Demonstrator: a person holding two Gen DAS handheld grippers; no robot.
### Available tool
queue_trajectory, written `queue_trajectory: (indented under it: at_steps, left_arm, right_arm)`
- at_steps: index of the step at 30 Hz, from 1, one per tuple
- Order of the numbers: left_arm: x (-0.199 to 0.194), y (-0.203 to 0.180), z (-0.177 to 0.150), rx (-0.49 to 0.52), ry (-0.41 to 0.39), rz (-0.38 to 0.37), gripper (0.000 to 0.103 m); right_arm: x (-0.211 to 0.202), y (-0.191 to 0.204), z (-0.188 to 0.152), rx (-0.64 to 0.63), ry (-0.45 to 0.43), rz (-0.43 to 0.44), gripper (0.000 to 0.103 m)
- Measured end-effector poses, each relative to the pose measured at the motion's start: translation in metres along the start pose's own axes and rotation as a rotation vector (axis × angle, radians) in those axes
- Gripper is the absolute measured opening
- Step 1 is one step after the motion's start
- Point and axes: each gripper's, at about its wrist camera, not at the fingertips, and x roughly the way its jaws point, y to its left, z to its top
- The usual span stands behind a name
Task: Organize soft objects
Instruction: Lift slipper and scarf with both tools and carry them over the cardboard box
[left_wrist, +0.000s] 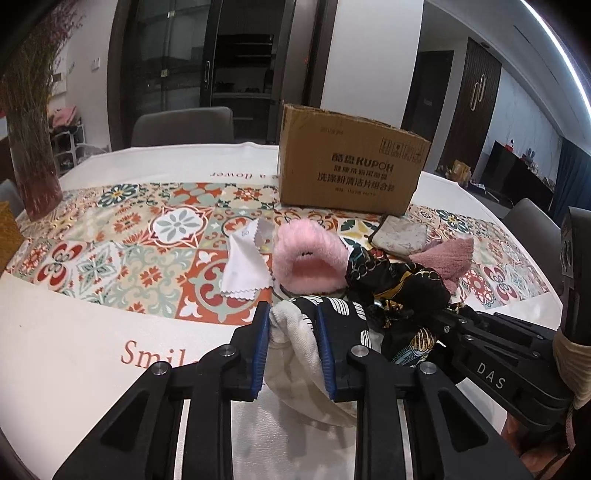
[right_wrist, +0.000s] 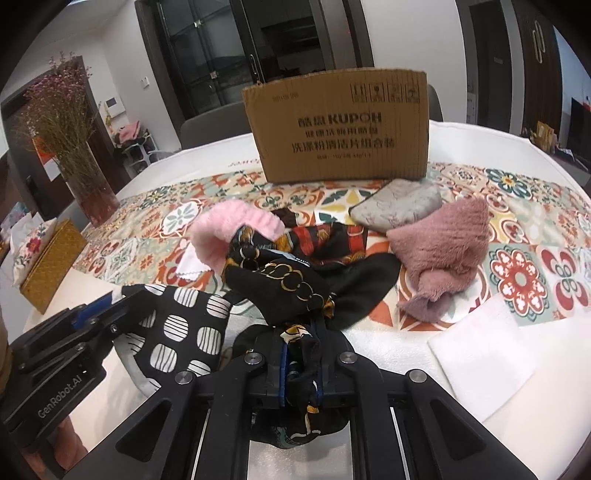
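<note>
My left gripper (left_wrist: 291, 317) is shut on a black cloth with white striped dots and a white lining (left_wrist: 295, 332); the same cloth shows at the left of the right wrist view (right_wrist: 184, 325). My right gripper (right_wrist: 301, 332) is shut on a black patterned scarf with gold chain print (right_wrist: 280, 280), which also lies right of the left gripper (left_wrist: 399, 288). A pink fluffy slipper (left_wrist: 308, 258) lies beyond. A mauve towel (right_wrist: 439, 251), a grey pouch (right_wrist: 399, 206) and a white cloth (left_wrist: 247, 262) lie on the table.
An open cardboard box (left_wrist: 351, 166) stands at the back of the patterned tablecloth (left_wrist: 129, 240). A vase of dried flowers (left_wrist: 33, 147) is at the far left, a yellow tissue box (right_wrist: 51, 258) beside it. A white folded cloth (right_wrist: 484, 350) lies at the right. Chairs surround the table.
</note>
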Motion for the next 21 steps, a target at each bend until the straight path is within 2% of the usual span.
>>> queue_trajectory:
  at_steps: [10, 21]
  left_arm:
    - [-0.024, -0.008, 0.026, 0.028, -0.087, 0.028, 0.025]
    - [-0.047, -0.021, 0.069, 0.037, -0.192, 0.014, 0.025]
  right_arm:
    - [-0.029, 0.004, 0.015, 0.001, -0.073, -0.002, 0.01]
    - [-0.07, 0.004, 0.053, -0.003, -0.197, -0.023, 0.01]
